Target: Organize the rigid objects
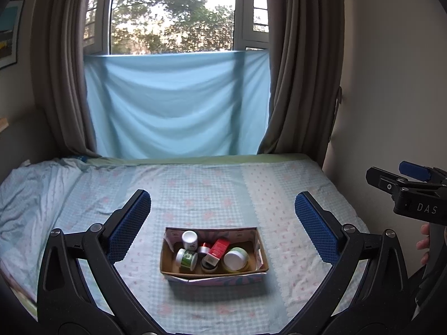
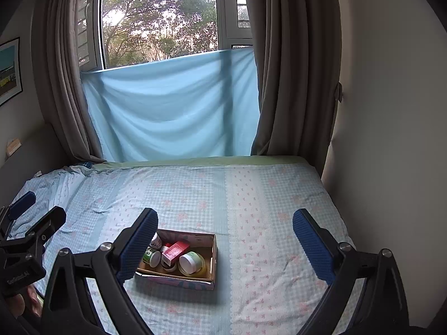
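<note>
An open cardboard box sits on the bed and holds several small items: a white-capped bottle, a green jar, a red carton and a white-lidded jar. The box also shows in the right wrist view with the red carton and white-lidded jar. My left gripper is open and empty, above and in front of the box. My right gripper is open and empty, to the right of the box; its left finger hides the box's left end.
The bed has a blue checked sheet, rumpled at the left. A blue cloth and brown curtains hang behind it. A wall bounds the right side. The right gripper shows at the left view's edge.
</note>
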{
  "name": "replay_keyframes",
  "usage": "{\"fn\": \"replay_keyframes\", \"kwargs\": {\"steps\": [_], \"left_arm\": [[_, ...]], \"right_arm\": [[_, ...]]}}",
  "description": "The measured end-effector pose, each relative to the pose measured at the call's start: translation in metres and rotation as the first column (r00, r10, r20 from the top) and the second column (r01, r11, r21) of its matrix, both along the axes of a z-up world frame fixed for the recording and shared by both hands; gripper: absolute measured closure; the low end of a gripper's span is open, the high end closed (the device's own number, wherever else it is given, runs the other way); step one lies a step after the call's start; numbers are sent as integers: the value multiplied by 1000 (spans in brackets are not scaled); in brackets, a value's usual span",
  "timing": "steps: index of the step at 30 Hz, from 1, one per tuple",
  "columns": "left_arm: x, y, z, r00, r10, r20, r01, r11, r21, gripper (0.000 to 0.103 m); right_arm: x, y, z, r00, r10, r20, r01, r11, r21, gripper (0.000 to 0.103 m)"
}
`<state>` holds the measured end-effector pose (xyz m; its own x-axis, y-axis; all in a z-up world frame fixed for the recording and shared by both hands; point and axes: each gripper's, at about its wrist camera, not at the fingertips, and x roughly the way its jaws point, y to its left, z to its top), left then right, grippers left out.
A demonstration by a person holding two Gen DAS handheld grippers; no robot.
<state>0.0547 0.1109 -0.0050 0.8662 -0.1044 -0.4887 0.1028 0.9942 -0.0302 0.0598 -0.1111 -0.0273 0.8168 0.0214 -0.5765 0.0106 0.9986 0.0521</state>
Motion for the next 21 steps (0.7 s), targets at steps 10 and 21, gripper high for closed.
{"fn": "replay_keyframes", "kwargs": {"steps": [10,21], "left_arm": [[0,-3,5,999,11,35,-12,999,29,0],[-5,-9,11,994,11,112,-17,998,52,0]], "right_arm": [[4,1,1,1000,-11,1,11,1000,1,7],[6,2,0,1000,-14,11,14,1000,1,7]]}}
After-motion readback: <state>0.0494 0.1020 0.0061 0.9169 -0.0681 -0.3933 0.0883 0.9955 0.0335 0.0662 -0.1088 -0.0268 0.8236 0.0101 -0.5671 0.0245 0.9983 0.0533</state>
